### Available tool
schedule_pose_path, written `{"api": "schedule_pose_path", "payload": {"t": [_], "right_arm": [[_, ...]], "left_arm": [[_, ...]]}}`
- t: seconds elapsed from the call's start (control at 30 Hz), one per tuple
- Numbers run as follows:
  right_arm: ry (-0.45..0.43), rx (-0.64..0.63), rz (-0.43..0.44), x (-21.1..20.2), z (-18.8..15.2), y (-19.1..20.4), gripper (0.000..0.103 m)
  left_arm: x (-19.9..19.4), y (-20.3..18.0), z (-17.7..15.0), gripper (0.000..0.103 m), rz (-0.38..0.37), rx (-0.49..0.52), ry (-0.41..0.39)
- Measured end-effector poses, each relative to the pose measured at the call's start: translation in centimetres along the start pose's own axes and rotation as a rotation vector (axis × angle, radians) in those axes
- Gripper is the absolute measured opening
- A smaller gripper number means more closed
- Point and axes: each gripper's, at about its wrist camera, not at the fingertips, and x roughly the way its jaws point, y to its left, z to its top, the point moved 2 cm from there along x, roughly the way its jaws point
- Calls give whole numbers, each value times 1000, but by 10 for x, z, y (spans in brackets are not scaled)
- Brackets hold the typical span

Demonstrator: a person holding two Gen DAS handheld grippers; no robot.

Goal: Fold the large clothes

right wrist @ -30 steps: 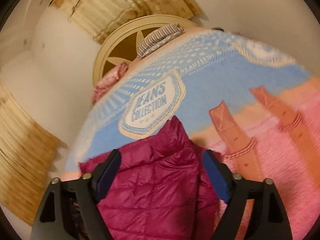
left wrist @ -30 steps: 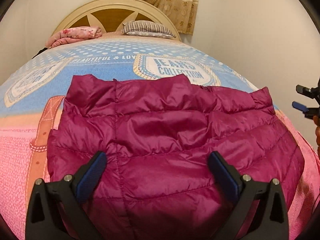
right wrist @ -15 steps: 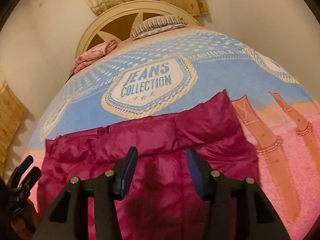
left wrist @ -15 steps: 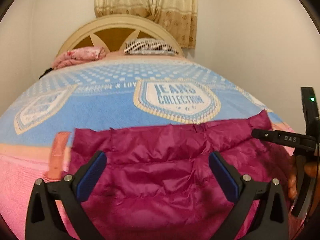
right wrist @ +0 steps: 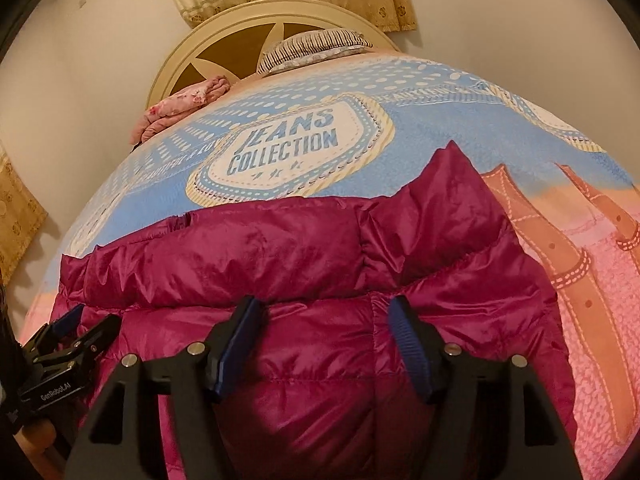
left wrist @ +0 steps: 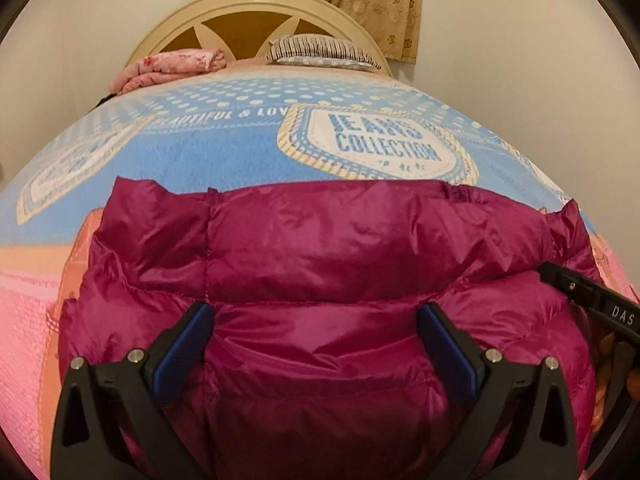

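Note:
A magenta quilted puffer jacket [left wrist: 320,264] lies folded on the bed and fills the lower half of both views [right wrist: 304,272]. My left gripper [left wrist: 316,344] is open and empty, its blue pads wide apart just above the jacket's near part. My right gripper [right wrist: 324,340] is open and empty too, with a narrower gap, above the jacket's right half. The right gripper's body shows at the right edge of the left wrist view [left wrist: 588,300]. The left gripper shows at the lower left of the right wrist view [right wrist: 68,340].
The jacket lies on a blue and pink blanket [left wrist: 224,148] printed "JEANS COLLECTION". A pink folded cloth [left wrist: 172,66] and a striped pillow [left wrist: 320,46] lie by the cream headboard [left wrist: 256,4]. Walls stand close on both sides.
Both grippers have dropped closer to the jacket. The right gripper swung from the jacket's right end to face it squarely, and its jaws narrowed.

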Motion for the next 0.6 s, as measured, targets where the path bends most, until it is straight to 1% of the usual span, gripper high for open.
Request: {"api": "schedule_pose_path", "payload": {"t": [0.17, 0.6], "right_arm": [[3, -25, -4, 4, -7, 2, 71], [37, -68, -41, 18, -9, 8, 79]], "left_arm": [[6, -2, -2, 103, 10, 1, 22], [17, -3, -5, 103, 36, 20, 76]]}}
